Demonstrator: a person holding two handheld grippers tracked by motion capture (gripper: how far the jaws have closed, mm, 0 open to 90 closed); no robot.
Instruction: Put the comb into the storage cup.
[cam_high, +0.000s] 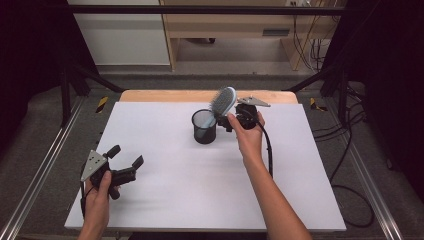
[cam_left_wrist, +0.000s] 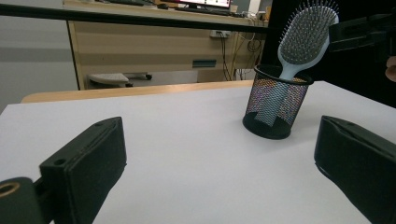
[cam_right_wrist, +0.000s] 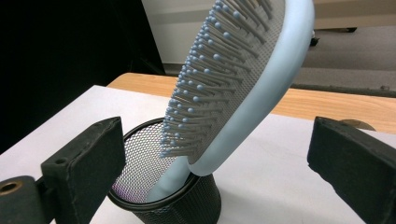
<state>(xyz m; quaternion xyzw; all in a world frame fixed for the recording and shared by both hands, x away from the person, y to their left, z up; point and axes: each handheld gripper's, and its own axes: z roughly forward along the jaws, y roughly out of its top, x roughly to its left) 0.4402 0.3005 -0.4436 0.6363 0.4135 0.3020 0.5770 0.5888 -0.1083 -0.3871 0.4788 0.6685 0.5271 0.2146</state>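
Now hairbrush (cam_right_wrist: 233, 88) leans in mesh cup (cam_right_wrist: 159, 205), apparently untouched between right claw's (cam_right_wrist: 215, 163) spread jaws.

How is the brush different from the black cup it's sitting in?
The hairbrush is pale blue, while the mesh cup is black. The hairbrush leans tilted with its bristly head sticking out above the rim; the mesh cup stands upright on the white table. The hairbrush has a solid back, while the mesh cup's wall is see-through netting, so the handle shows through it. Both sit between the jaws of the open right gripper.
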